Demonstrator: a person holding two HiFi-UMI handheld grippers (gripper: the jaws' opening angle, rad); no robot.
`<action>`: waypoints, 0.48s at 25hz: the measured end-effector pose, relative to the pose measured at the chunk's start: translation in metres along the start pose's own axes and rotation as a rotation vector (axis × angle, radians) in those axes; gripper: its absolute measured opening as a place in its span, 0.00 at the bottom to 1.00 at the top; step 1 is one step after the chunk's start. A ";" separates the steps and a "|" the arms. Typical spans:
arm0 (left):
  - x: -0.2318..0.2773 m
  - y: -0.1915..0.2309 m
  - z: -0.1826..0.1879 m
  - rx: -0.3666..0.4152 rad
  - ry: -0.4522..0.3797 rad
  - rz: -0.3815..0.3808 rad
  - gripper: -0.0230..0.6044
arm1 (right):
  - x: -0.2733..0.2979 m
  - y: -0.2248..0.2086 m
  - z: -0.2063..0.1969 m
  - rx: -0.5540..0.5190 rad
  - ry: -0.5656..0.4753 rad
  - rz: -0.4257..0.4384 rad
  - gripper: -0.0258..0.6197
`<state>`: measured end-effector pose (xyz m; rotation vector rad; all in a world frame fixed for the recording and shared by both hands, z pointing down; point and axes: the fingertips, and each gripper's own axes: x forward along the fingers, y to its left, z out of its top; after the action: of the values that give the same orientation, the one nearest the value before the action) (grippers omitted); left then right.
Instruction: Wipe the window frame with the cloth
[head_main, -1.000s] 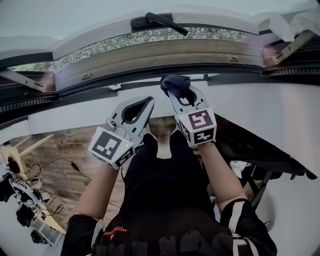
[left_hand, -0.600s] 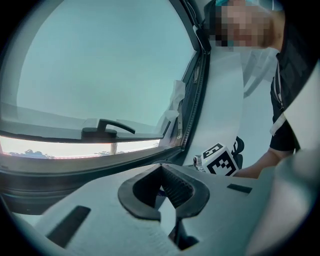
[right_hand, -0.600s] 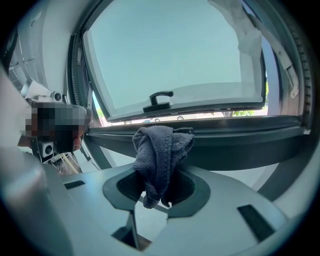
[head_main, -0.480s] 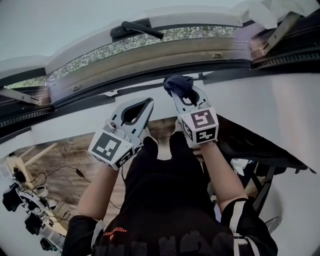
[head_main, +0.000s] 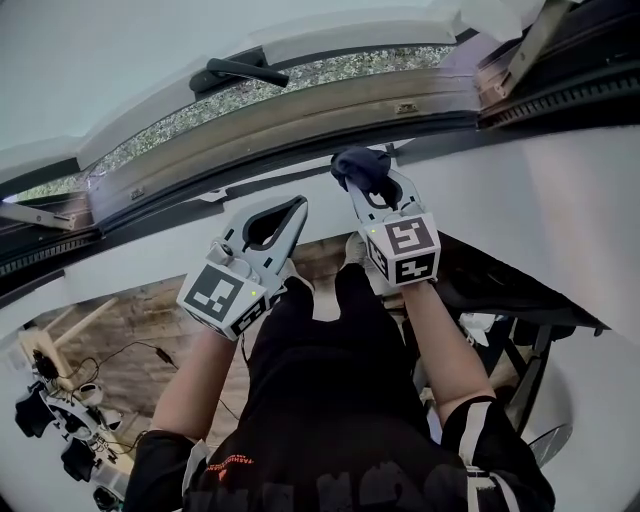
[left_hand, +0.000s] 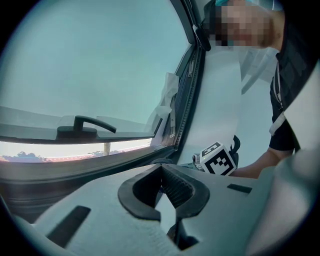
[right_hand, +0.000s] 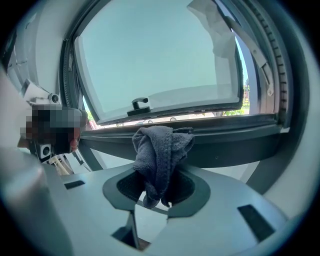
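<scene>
At the dark near rail of the window frame (head_main: 300, 120), my right gripper (head_main: 365, 180) stays clamped on the bunched cloth (head_main: 358, 166), having crept slightly rightward this past second, so wiping seems under way, while my left gripper (head_main: 296, 206) hangs closed, empty.

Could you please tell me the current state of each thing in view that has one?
window sash, open, bottom edge swung outward, leaving a gap above the frame.
window handle, lever lying along the sash's bottom rail.
cloth, bunched up, gripped in the right tool.
right tool, shut on the cloth.
left tool, shut, nothing between its jaws.
</scene>
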<state>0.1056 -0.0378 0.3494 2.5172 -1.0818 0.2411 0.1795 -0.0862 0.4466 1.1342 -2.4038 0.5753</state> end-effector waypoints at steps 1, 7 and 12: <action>0.003 -0.002 0.000 0.001 0.001 -0.003 0.07 | -0.002 -0.004 0.000 0.004 -0.002 -0.006 0.22; 0.019 -0.011 0.002 0.009 0.012 -0.023 0.07 | -0.011 -0.028 -0.001 0.027 -0.013 -0.039 0.22; 0.030 -0.017 0.004 0.013 0.017 -0.038 0.07 | -0.017 -0.044 -0.001 0.041 -0.017 -0.061 0.22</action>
<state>0.1385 -0.0488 0.3500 2.5399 -1.0279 0.2595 0.2244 -0.1004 0.4468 1.2301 -2.3728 0.5998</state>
